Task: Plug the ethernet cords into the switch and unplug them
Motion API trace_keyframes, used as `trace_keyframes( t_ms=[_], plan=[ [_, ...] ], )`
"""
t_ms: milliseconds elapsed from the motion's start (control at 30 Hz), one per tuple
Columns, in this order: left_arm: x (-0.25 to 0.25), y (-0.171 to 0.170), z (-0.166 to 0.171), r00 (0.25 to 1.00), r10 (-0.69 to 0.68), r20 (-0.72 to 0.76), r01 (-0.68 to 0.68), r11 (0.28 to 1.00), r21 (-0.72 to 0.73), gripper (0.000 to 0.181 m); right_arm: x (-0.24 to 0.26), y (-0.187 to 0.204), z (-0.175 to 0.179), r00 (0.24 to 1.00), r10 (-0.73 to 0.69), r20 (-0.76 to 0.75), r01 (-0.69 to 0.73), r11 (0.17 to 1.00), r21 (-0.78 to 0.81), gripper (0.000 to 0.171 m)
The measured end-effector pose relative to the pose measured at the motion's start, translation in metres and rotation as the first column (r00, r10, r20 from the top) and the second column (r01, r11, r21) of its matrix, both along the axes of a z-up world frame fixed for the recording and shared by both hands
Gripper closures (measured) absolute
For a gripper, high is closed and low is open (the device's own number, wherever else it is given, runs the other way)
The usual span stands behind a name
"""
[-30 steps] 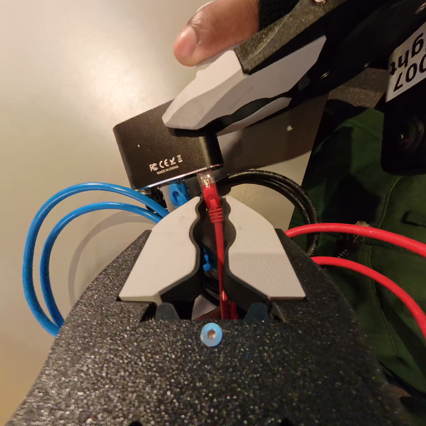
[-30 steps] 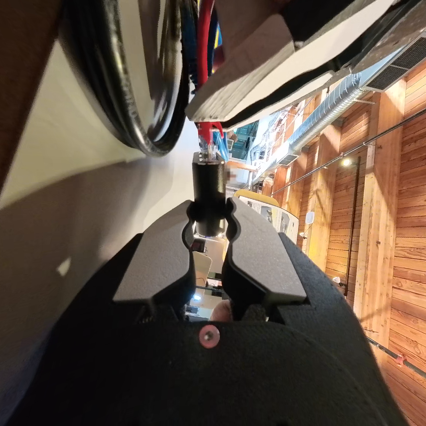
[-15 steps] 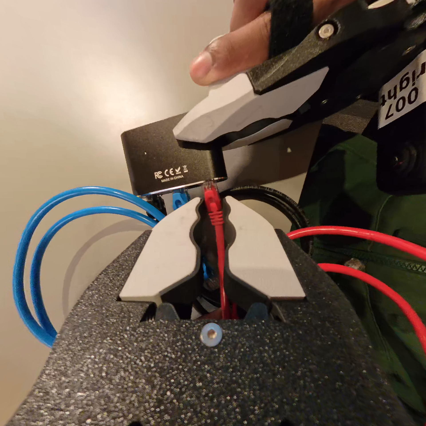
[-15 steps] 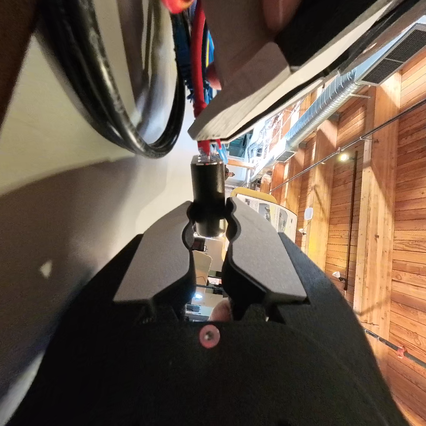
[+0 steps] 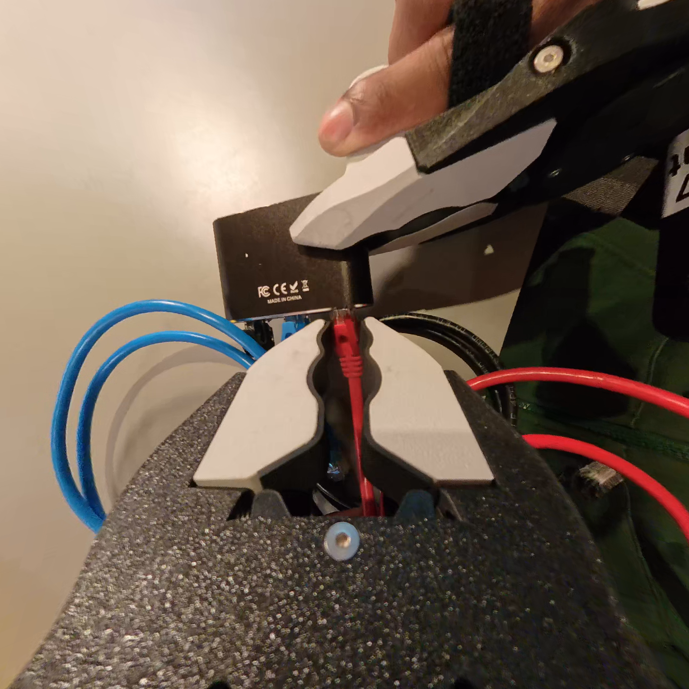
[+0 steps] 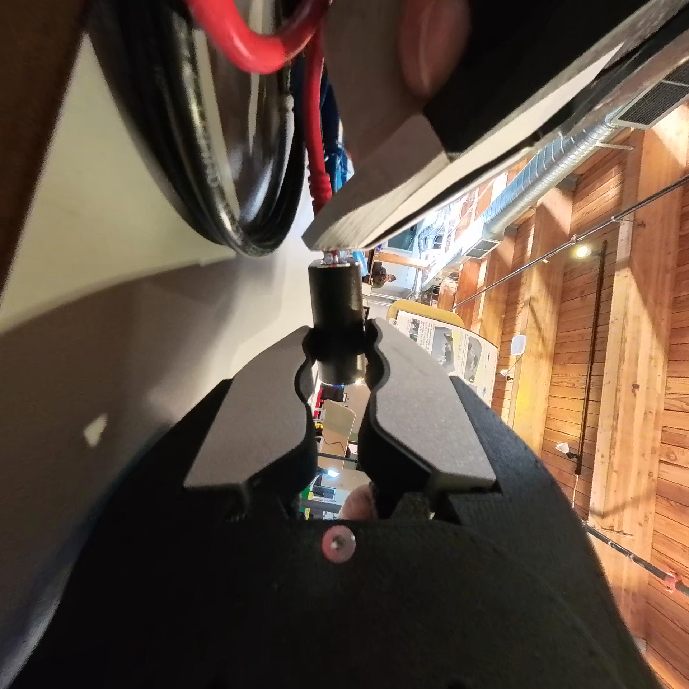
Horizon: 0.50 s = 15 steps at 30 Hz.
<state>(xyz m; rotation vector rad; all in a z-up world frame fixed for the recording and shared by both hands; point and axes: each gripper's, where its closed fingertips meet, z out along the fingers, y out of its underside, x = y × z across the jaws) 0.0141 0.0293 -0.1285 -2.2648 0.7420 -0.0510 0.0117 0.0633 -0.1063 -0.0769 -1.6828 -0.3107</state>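
Note:
The black switch is held off the table, ports facing me. My right gripper comes in from the upper right and is shut on the switch's right end. In the right wrist view the right gripper clamps the switch end-on. My left gripper is shut on the red ethernet plug, whose tip sits in the rightmost port. Its red cord loops off to the right. Two blue cords are plugged into ports on the left. The left gripper's finger shows above the switch.
A beige table lies behind. A coiled black cable hangs by the switch, and it also shows in the right wrist view. A person's finger rests on the right gripper. Green clothing is at right. Left tips to right tips: about 4 cm.
My left gripper has pushed the red plug forward. Its clear tip, which showed outside the port before, is now almost wholly inside the switch. The right gripper keeps its hold.

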Motion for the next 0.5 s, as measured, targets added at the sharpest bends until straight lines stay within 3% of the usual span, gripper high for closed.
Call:
trace_keyframes(
  t_ms=[500],
  plan=[
    [-0.012, -0.012, -0.004, 0.975, -0.019, -0.223, 0.022, 1.000, 0.011, 0.162, -0.005, -0.001, -0.001, 1.000, 0.012, -0.004, -0.012, 1.000, -0.022, 0.146]
  ],
)
